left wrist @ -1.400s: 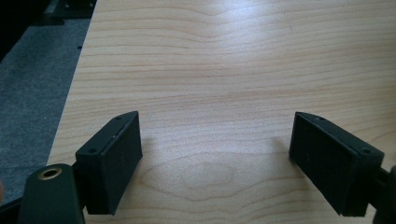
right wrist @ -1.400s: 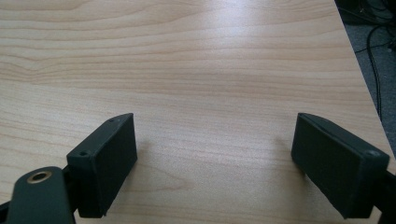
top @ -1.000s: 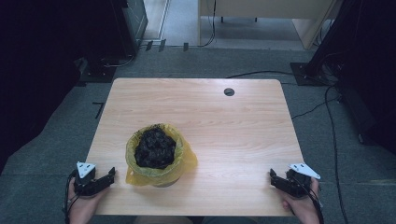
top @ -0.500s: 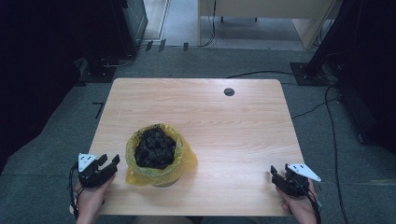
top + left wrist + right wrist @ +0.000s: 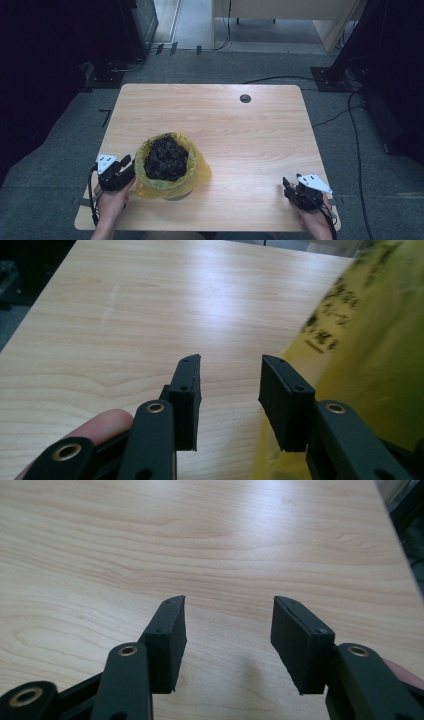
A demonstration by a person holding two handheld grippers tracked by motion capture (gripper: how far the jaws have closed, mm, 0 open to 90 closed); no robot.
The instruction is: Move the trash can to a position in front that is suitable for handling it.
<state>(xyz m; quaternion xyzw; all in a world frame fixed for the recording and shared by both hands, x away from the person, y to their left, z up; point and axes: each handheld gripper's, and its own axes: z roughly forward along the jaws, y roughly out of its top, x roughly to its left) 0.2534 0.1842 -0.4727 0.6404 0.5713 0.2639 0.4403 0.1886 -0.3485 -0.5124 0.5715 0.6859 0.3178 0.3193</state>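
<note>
the left gripper, jaws apart and empty, sits at the desk's near-left edge, just beside the yellow bag of dark stuff. bare wood stretches right to the right gripper, jaws spread and empty, near the near-right corner.

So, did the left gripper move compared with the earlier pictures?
Yes. The left gripper has gone forward and toward the yellow bag; in the high view it now sits right beside the bag, where earlier a gap of table separated them.
</note>
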